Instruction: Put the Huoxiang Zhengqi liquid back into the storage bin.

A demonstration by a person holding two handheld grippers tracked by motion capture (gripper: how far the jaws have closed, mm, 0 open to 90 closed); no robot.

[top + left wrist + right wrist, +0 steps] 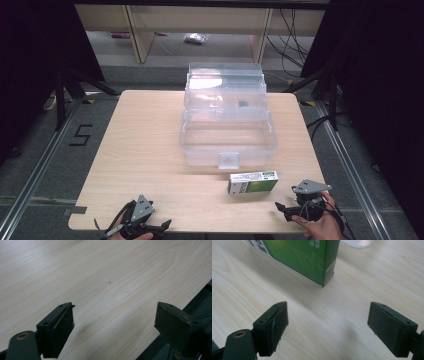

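A green and white carton point(252, 182) lies on its side on the wooden table point(145, 150), just in front of a clear plastic storage box point(227, 137) whose lid stands open. My right gripper point(281, 208) rests near the table's front right edge, a short way right of the carton, jaws wide open and empty. In the right gripper view the carton point(309, 257) lies just beyond the open jaws of that gripper point(327, 325). My left gripper point(162, 225) sits at the front left edge, open and empty; the left gripper view shows its jaws point(113, 325) over bare wood.
The open box's clear lid point(225, 82) leans back toward the table's far edge. Black stands and cables point(320, 100) flank the table on both sides. A number marking point(80, 135) is taped on the floor at the left.
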